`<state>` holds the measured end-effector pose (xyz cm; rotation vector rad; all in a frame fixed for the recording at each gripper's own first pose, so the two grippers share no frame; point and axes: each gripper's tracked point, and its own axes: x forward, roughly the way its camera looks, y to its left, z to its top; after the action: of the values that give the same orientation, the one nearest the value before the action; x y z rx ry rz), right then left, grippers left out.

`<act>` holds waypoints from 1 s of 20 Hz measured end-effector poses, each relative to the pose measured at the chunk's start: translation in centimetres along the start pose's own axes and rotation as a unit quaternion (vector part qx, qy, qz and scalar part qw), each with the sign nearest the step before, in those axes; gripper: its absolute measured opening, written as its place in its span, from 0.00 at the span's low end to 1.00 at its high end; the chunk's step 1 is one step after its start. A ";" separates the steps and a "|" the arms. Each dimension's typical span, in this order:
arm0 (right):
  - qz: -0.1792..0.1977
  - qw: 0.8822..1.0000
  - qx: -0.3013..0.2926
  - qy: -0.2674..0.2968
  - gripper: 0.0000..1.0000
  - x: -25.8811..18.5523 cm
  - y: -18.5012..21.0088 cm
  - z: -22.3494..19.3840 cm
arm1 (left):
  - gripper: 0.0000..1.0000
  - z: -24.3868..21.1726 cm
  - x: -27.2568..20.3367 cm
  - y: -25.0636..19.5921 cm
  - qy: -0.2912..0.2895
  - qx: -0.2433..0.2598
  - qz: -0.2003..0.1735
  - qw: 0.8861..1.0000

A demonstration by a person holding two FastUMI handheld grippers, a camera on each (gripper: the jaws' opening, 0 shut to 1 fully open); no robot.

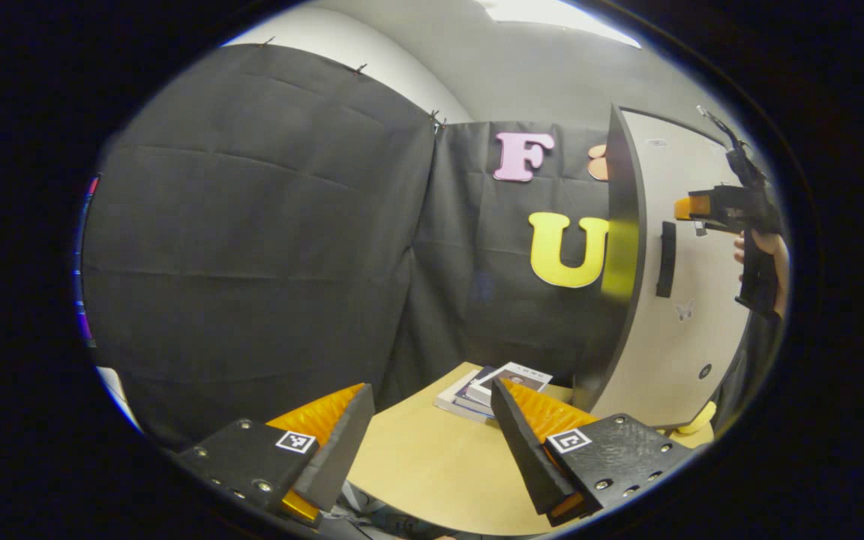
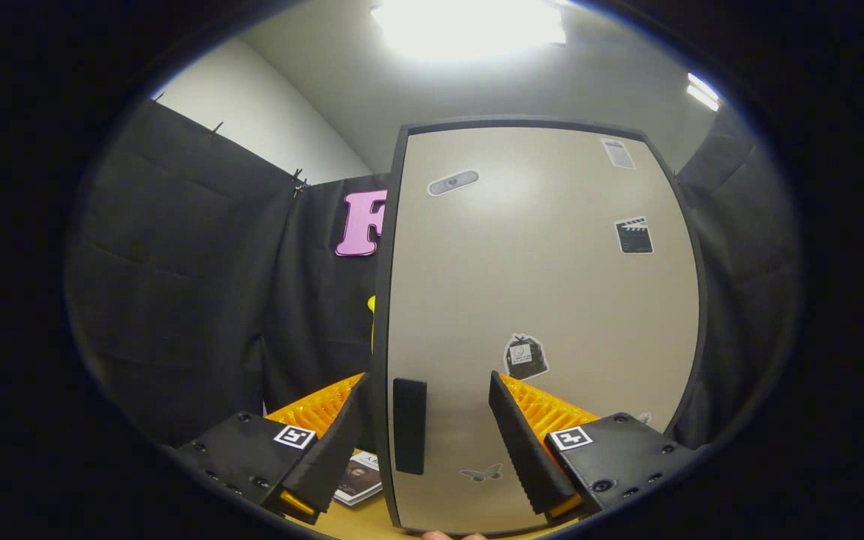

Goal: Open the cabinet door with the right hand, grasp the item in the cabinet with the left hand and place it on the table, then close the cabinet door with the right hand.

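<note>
The cabinet [image 2: 537, 300] stands on the table with its beige door [image 1: 691, 315] flat against the body, so what is inside is hidden. A black vertical handle [image 2: 409, 426] sits low by the door's left edge. My right gripper [image 2: 428, 442] is open, and the handle lies in the gap between its fingers with nothing gripped. In the left gripper view that right gripper [image 1: 691, 208] is held by a hand [image 1: 766, 251] in front of the door, a little above the handle [image 1: 667, 259]. My left gripper [image 1: 428, 442] hangs open over the wooden table [image 1: 432, 465], left of the cabinet.
A small stack of books [image 1: 492, 386] lies on the table just left of the cabinet, also seen as books [image 2: 361, 480] low in the right gripper view. A yellow object [image 1: 698, 420] rests at the cabinet's foot. Black cloth walls close in the back and left.
</note>
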<state>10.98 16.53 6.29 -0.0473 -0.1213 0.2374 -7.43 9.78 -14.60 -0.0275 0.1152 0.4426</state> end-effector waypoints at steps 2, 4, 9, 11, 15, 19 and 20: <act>-0.007 1.000 -0.003 0.013 0.96 1.5 0.6 -1.0 | 0.96 -0.2 0.4 0.8 0.004 -0.006 0.004 1.000; -0.022 0.999 -0.004 0.031 0.98 2.9 0.6 -2.2 | 0.96 -0.5 1.3 2.2 0.006 -0.012 0.007 1.000; -0.047 0.995 -0.008 0.083 0.87 4.9 1.3 -5.5 | 0.96 -1.9 2.9 4.2 0.024 -0.028 0.003 0.999; -0.055 0.994 -0.004 0.095 0.75 5.2 1.6 -6.1 | 0.96 -2.1 3.5 5.1 0.026 -0.032 0.001 0.999; -0.085 0.991 0.008 0.103 0.40 5.3 1.5 -6.2 | 0.96 -2.4 4.9 6.2 0.032 -0.038 -0.007 0.999; -0.094 0.988 0.027 0.117 0.35 5.4 1.4 -6.3 | 0.96 -1.9 5.7 7.2 0.029 -0.041 -0.018 0.999; -0.093 0.988 0.027 0.117 0.30 5.4 1.4 -6.3 | 0.96 -1.8 5.9 7.4 0.029 -0.043 -0.022 0.998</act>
<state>16.68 18.97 0.58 -0.0100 0.1147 0.0482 -5.50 18.84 -17.07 -0.1280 0.1522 0.4024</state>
